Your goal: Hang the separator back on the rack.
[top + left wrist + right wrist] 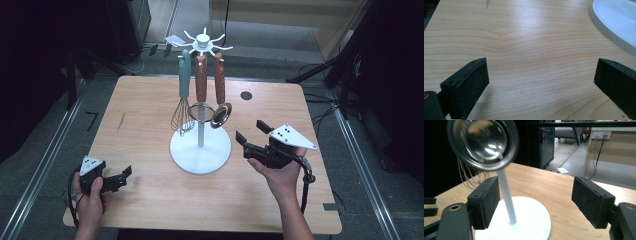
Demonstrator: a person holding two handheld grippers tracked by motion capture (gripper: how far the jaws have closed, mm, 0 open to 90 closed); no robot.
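The right tool [251,130], jaws apart and holding nothing, faces the unmarked steel ladle [221,114] on the white rack [200,150].

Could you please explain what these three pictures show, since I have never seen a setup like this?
A person stands at a wooden table and holds a hand-operated gripper in each hand; there is no robot arm. The high view looks down from above: the left gripper rests near the table's front left corner, and the right gripper is raised toward a white utensil stand. From the stand hang a whisk, a wooden-handled utensil and a metal ladle. The other two pictures come from cameras riding on each gripper, looking along its black jaws. Both grippers are open and hold nothing.
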